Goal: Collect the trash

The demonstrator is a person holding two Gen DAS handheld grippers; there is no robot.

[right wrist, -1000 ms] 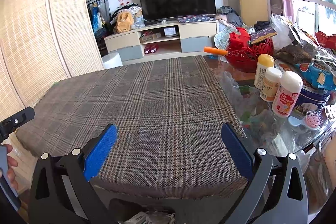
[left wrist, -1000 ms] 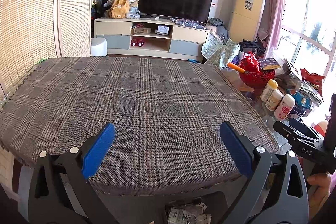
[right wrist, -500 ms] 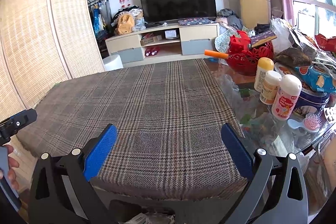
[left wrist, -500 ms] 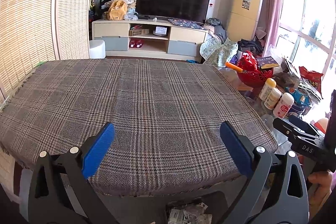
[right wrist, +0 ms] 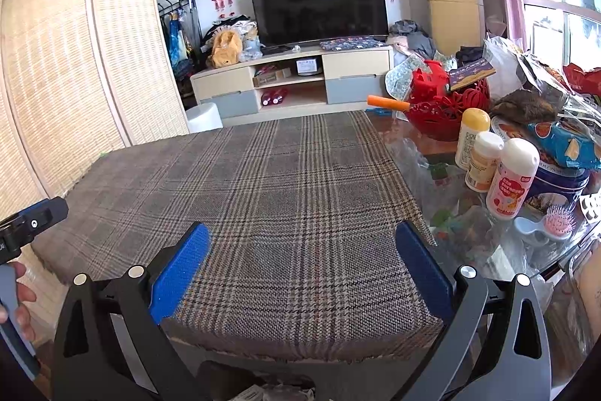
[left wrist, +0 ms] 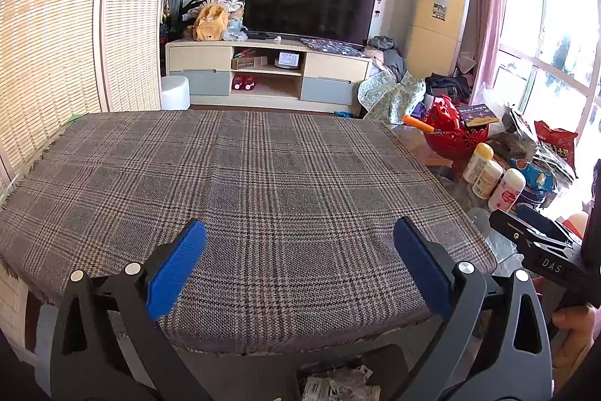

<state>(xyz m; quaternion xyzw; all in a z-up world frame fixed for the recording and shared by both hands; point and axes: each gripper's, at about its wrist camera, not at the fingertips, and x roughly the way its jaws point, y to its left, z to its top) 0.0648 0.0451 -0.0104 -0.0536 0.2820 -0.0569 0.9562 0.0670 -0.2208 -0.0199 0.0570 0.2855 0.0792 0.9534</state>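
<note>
My left gripper (left wrist: 298,265) is open over the near edge of a table under a grey plaid cloth (left wrist: 240,183), nothing between its blue pads. My right gripper (right wrist: 300,269) is open too, held over the same cloth (right wrist: 285,198) further right. No trash lies on the cloth. Below the table edge sits a dark bin with crumpled paper trash (left wrist: 338,382), also glimpsed as scraps (right wrist: 278,393) in the right wrist view. The right gripper's black body (left wrist: 541,254) shows at the left wrist view's right edge, the left one's body (right wrist: 26,224) at the other view's left edge.
On the bare glass part of the table, right of the cloth, stand three bottles (right wrist: 488,160), a red basket (right wrist: 447,104), a blue tin (right wrist: 559,183), a pink hairbrush (right wrist: 556,218) and snack bags (right wrist: 563,141). A woven screen (left wrist: 56,36) stands left, a TV cabinet (left wrist: 270,74) beyond.
Both grippers have tilted up slightly and drawn back a little from the table; the room beyond shows more. Both stay open and empty.
</note>
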